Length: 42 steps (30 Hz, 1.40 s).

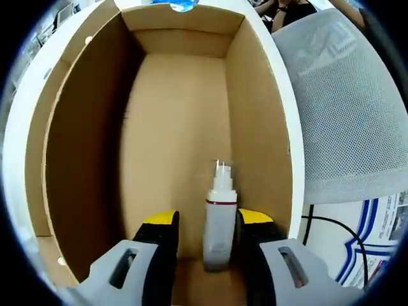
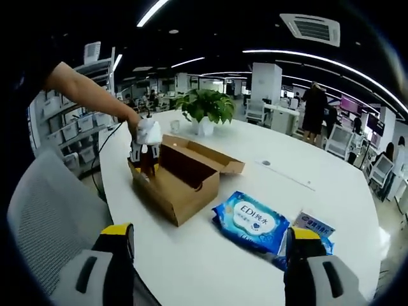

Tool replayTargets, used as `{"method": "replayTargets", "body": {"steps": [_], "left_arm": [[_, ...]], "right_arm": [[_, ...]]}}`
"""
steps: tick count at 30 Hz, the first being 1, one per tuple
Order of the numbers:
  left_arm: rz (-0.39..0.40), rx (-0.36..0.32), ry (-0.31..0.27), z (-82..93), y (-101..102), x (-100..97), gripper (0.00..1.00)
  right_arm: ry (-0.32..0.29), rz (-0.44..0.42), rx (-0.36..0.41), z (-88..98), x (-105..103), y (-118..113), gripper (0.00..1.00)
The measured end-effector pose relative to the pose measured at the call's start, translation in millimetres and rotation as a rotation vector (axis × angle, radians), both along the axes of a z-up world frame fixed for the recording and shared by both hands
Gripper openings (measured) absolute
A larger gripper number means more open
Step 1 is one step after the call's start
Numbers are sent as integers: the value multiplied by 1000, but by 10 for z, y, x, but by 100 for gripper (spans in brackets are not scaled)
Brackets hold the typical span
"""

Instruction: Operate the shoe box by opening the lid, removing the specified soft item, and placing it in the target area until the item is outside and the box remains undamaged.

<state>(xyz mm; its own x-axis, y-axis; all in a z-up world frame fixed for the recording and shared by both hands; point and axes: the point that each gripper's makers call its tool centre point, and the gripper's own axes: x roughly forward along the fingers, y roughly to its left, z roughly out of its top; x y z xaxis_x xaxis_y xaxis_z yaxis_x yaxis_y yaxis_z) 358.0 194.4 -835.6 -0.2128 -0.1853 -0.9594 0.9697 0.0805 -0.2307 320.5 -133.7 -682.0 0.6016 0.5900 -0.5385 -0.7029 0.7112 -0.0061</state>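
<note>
An open cardboard shoe box [image 2: 182, 185] stands on the white table [image 2: 299, 172] with its lid folded back. A hand holds my left gripper [image 2: 145, 143] down inside the box's near-left end. Inside the box [image 1: 178, 127], a small white bottle [image 1: 220, 223] with a clear cap stands on the floor between the yellow-tipped fingers [image 1: 160, 220]. My left gripper [image 1: 207, 220] is open: the bottle sits close to the right jaw, with a gap to the left one. My right gripper [image 2: 211, 233] hangs wide open above the table's front, holding nothing.
A blue wet-wipes pack [image 2: 252, 223] lies right of the box, with a second pack [image 2: 312, 226] beside it. A potted plant [image 2: 204, 105] stands behind the box. A grey mesh chair [image 2: 44, 210] sits at the table's edge [image 1: 344, 95]. People stand further back.
</note>
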Motion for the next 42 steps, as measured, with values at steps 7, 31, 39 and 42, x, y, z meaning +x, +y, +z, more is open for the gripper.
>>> {"method": "replayTargets", "body": {"steps": [7, 31, 39, 42], "left_arm": [[-16, 11, 2, -83, 22, -37, 29], [102, 15, -110, 7, 36, 80, 20], [202, -59, -164, 181, -90, 139, 20], [193, -66, -194, 259, -116, 143, 20]], "right_arm": [[-6, -5, 15, 13, -54, 44, 98], [-29, -8, 50, 152, -92, 180, 92], [-29, -33, 72, 209, -95, 180, 89], [-20, -39, 79, 213, -103, 207, 87]]}}
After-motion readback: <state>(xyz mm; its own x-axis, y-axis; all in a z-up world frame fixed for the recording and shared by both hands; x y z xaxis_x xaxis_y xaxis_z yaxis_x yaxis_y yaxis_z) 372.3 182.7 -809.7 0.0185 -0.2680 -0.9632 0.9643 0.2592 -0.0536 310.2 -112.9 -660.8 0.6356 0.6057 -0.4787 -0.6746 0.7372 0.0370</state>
